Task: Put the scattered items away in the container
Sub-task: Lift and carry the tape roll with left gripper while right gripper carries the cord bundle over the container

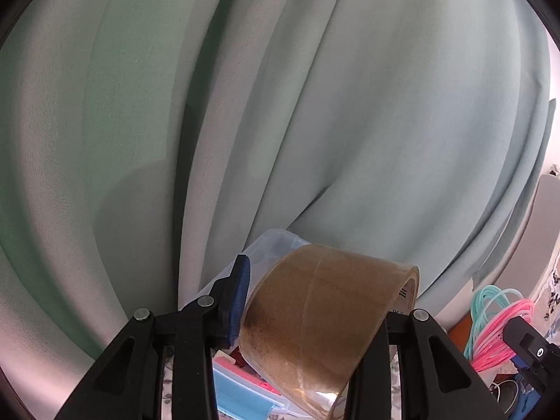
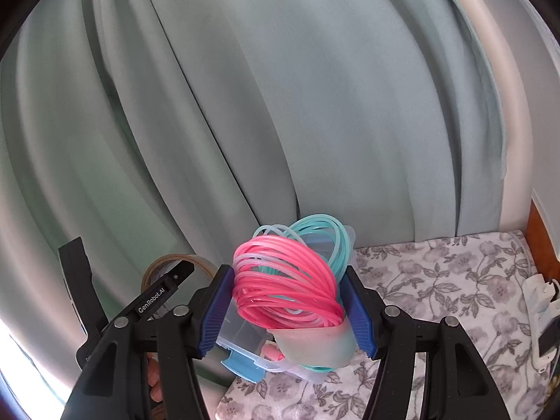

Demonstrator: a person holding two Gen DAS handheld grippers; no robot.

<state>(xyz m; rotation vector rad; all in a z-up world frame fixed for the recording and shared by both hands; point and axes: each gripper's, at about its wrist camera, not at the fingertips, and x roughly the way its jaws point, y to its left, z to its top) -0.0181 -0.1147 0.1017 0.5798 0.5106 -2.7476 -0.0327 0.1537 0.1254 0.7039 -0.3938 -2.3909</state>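
The left gripper [image 1: 315, 311] holds a big roll of brown tape [image 1: 325, 322]; its jaws are partly open and squeeze the roll from both sides; only the blue pad [image 1: 238, 301] on the left of that picture shows, and the other is hidden behind the roll. The roll lies on its side, up in the air; the hole through it runs across, from one jaw to the other, and the open end with the card ring faces the right of the picture.

The right gripper [image 2: 287, 308] holds a bundle of thin plastic cord [image 2: 283, 283]; its jaws stand about half open, with a blue pad pressing on each side. The pink loops are in front and the teal loops behind; the bundle stands tall, with its loops up and a pale band round its bottom end.

Under both grippers sits the clear plastic container [image 2: 245, 336] with a blue clip; it rests on the flowered cloth [image 2: 437, 280], close to the green curtain [image 2: 315, 105]. Both things hang above the box; neither one is inside it.
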